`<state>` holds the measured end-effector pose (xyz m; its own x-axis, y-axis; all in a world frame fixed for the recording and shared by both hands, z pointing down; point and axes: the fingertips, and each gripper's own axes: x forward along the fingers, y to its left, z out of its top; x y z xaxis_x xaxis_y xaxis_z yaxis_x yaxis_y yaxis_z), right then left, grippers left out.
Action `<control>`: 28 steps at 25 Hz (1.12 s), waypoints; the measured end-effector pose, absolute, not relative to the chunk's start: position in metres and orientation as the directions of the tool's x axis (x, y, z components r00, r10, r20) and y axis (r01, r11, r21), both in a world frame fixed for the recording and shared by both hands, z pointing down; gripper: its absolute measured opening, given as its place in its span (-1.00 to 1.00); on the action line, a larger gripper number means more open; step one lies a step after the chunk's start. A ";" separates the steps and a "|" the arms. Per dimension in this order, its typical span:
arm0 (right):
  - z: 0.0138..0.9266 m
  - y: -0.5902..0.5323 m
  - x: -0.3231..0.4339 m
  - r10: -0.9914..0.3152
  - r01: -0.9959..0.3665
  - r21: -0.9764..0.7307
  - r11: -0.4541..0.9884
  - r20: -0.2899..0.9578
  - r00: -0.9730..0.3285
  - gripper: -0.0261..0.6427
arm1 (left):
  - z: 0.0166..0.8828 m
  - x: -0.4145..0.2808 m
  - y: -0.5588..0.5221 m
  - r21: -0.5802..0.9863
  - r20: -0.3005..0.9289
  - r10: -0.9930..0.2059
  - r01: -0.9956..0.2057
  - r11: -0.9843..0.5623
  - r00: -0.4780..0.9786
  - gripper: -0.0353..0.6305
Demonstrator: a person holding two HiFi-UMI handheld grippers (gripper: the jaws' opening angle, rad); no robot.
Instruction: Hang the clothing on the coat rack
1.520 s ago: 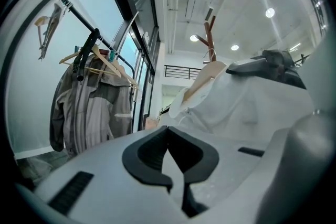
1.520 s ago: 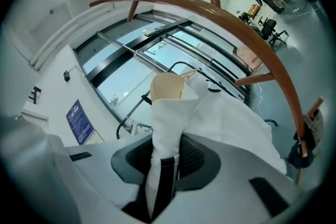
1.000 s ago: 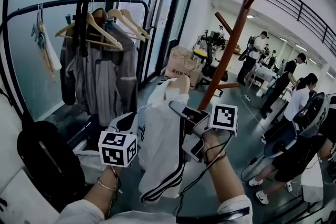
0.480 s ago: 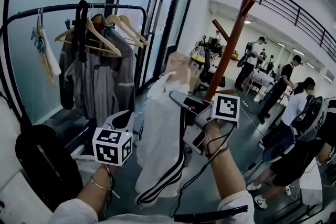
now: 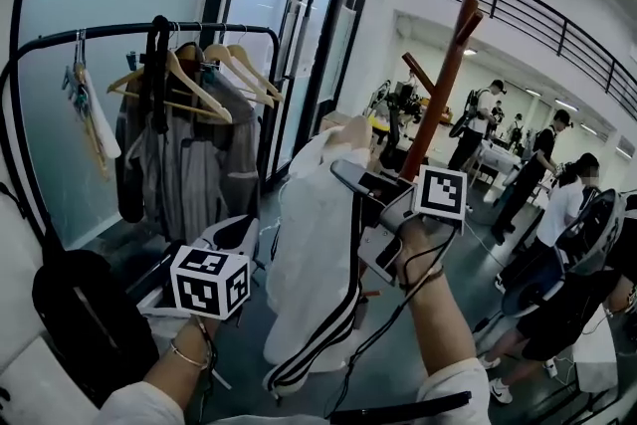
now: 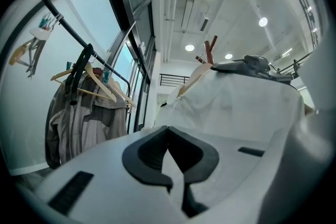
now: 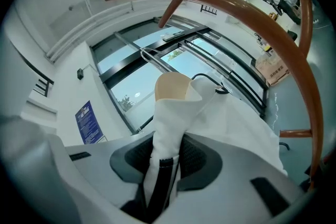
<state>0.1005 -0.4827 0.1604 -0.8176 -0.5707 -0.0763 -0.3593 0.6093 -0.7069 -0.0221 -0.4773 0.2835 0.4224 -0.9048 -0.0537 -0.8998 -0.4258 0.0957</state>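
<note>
Two tools are in view, and only one carries load. The right tool point(image 7: 167, 157) is clamped on a fold of the white garment with black side stripes point(image 5: 309, 249), just below the shoulder of the pale wooden hanger point(image 7: 172, 86) inside it. Its pads press the cloth from both sides. The garment hangs free in the air ahead of the person with its long axis vertical and its hem apparently clear of the floor; no bench is beneath it. The left tool point(image 6: 169, 150) has its jaws together with nothing seen between them. It sits low and to the left of the garment, near it but not gripping it.

Governing relation: the reddish-brown wooden coat rack point(image 5: 438, 95) stands beyond the garment and to its right in the head view. Its upper pegs are higher than the hanger's top. In the right gripper view the post arcs over and to the right of the hanger. The right hand is the nearer.

Judgement: the hanger's dark hook point(image 7: 223, 86) needs carrying up and forward to a peg. Because the grip is on cloth rather than wood, the hanger may swing or shift. The black clothes rail with grey jackets point(image 5: 149, 27) at left is judged not to be the target.
</note>
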 end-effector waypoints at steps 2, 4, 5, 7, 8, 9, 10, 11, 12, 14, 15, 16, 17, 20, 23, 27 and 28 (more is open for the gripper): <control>0.155 -0.484 0.101 -0.568 -0.359 -0.698 0.620 -0.083 -0.819 -0.56 | 0.279 -0.022 -0.478 0.094 -0.061 -0.903 -0.898 -0.430 0.426 -0.87; 0.150 -0.485 0.101 -0.563 -0.357 -0.691 0.629 -0.088 -0.822 -0.56 | 0.271 -0.020 -0.479 0.099 -0.077 -0.896 -0.891 -0.444 0.438 -0.87; 0.148 -0.486 0.101 -0.560 -0.355 -0.689 0.632 -0.090 -0.823 -0.56 | 0.267 -0.019 -0.480 0.097 -0.084 -0.892 -0.887 -0.452 0.445 -0.87; 0.142 -0.487 0.102 -0.556 -0.351 -0.686 0.637 -0.094 -0.826 -0.55 | 0.259 -0.016 -0.480 0.087 -0.096 -0.885 -0.882 -0.464 0.456 -0.87; 0.139 -0.488 0.102 -0.554 -0.349 -0.685 0.640 -0.097 -0.827 -0.55 | 0.254 -0.014 -0.480 0.079 -0.101 -0.883 -0.881 -0.467 0.459 -0.87; 0.135 -0.488 0.102 -0.553 -0.346 -0.683 0.643 -0.101 -0.827 -0.55 | 0.250 -0.013 -0.480 0.071 -0.106 -0.881 -0.881 -0.468 0.460 -0.87; 0.132 -0.488 0.102 -0.551 -0.345 -0.680 0.647 -0.105 -0.828 -0.55 | 0.247 -0.012 -0.480 0.064 -0.110 -0.881 -0.881 -0.468 0.460 -0.87; 0.129 -0.488 0.103 -0.551 -0.345 -0.676 0.651 -0.108 -0.828 -0.55 | 0.245 -0.011 -0.480 0.058 -0.111 -0.881 -0.882 -0.468 0.460 -0.87; 0.127 -0.488 0.104 -0.552 -0.347 -0.672 0.654 -0.111 -0.827 -0.55 | 0.244 -0.011 -0.481 0.055 -0.109 -0.882 -0.883 -0.467 0.459 -0.87; 0.124 -0.488 0.106 -0.556 -0.349 -0.670 0.655 -0.114 -0.824 -0.55 | 0.244 -0.011 -0.484 0.055 -0.099 -0.883 -0.883 -0.465 0.459 -0.87; 0.122 -0.490 0.107 -0.558 -0.350 -0.670 0.655 -0.115 -0.822 -0.55 | 0.244 -0.011 -0.485 0.056 -0.095 -0.883 -0.883 -0.465 0.459 -0.87; 0.120 -0.491 0.107 -0.559 -0.351 -0.669 0.655 -0.116 -0.821 -0.55 | 0.244 -0.011 -0.487 0.055 -0.092 -0.883 -0.883 -0.466 0.460 -0.87; 0.118 -0.493 0.107 -0.561 -0.353 -0.668 0.656 -0.118 -0.819 -0.55 | 0.242 -0.011 -0.489 0.051 -0.092 -0.882 -0.882 -0.468 0.462 -0.87; 0.112 -0.496 0.110 -0.566 -0.358 -0.660 0.660 -0.124 -0.815 -0.55 | 0.231 -0.006 -0.492 0.027 -0.103 -0.876 -0.879 -0.475 0.470 -0.87; 0.106 -0.497 0.112 -0.568 -0.358 -0.656 0.664 -0.131 -0.813 -0.55 | 0.216 -0.001 -0.493 0.004 -0.121 -0.870 -0.876 -0.482 0.478 -0.87; 0.096 -0.502 0.115 -0.573 -0.360 -0.649 0.670 -0.144 -0.807 -0.55 | 0.201 0.002 -0.494 -0.012 -0.150 -0.864 -0.875 -0.484 0.480 -0.87; 0.094 -0.504 0.117 -0.574 -0.359 -0.649 0.671 -0.148 -0.806 -0.55 | 0.198 0.003 -0.495 -0.015 -0.154 -0.863 -0.875 -0.484 0.480 -0.87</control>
<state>0.1168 -0.5037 0.0944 -0.8056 -0.5738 -0.1476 -0.3586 0.6706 -0.6494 0.0027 -0.4946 0.1984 0.4804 -0.8634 -0.1540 -0.8748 -0.4842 -0.0147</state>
